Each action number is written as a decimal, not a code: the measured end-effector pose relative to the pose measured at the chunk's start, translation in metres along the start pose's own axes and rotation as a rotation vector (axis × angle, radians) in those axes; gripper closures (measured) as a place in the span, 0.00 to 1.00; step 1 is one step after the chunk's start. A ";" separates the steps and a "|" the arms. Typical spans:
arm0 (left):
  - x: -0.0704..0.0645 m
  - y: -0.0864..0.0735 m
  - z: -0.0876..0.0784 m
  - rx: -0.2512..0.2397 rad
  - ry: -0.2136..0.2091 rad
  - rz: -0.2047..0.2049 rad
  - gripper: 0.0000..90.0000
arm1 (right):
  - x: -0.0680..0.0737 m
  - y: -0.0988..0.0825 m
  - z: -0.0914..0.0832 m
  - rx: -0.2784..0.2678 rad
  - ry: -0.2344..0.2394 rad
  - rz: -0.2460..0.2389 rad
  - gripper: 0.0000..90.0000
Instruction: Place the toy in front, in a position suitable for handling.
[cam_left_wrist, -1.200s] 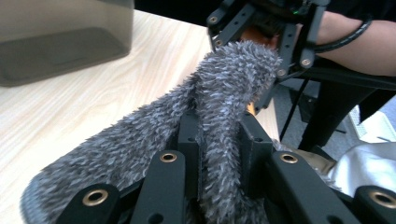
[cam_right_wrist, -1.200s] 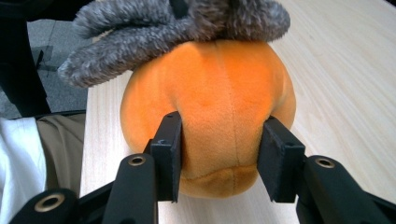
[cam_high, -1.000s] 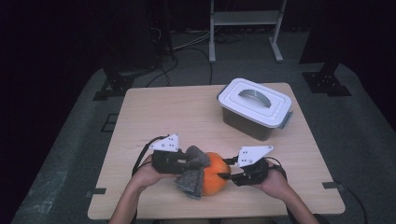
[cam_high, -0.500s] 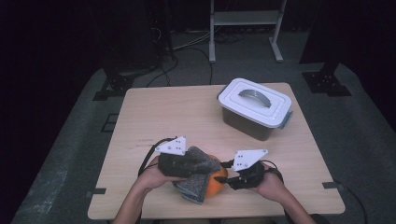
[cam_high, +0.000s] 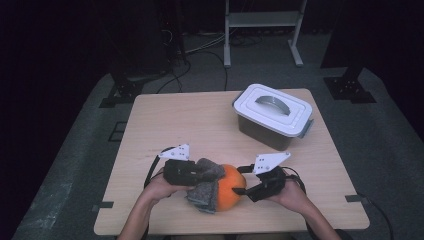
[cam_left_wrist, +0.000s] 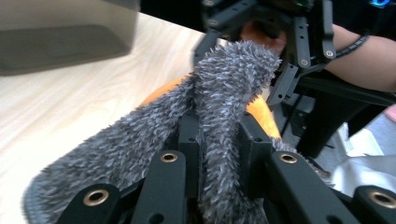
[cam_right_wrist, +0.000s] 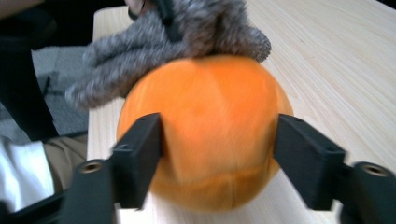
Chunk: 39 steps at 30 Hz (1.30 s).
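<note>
At the near edge of the pale wooden table (cam_high: 175, 120), well in front of the white lidded plastic box (cam_high: 272, 115), sits a soft orange plush ball (cam_high: 231, 186). The left gripper (cam_high: 200, 172) is clamped tight on a shaggy grey cloth (cam_left_wrist: 219, 93) draped over the ball's left side. The right gripper (cam_right_wrist: 217, 154) has just been opening; its jaws straddle the ball, seemingly without pressing. Wiping well probably means steadying the ball from the box side while dragging the cloth across with light, even pressure.
</note>
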<state>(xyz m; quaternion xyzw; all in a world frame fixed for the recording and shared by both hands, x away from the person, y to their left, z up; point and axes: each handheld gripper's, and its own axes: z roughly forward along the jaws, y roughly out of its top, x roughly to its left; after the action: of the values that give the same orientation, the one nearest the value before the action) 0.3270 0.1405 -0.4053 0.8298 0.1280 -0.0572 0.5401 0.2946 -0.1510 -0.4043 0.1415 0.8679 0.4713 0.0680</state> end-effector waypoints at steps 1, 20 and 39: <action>-0.002 0.001 0.003 0.008 -0.017 0.004 0.83 | 0.000 0.000 0.001 0.004 0.010 0.014 0.29; 0.000 -0.001 0.004 0.018 0.003 -0.013 0.82 | -0.001 -0.007 0.008 0.064 0.060 0.023 0.26; -0.009 0.012 -0.004 0.005 0.034 0.050 0.82 | 0.007 0.000 0.007 0.032 -0.045 -0.125 0.56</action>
<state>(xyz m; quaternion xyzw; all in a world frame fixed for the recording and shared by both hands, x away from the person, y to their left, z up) 0.3213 0.1380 -0.3906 0.8349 0.1162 -0.0302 0.5371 0.2903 -0.1432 -0.4085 0.0986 0.8808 0.4487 0.1147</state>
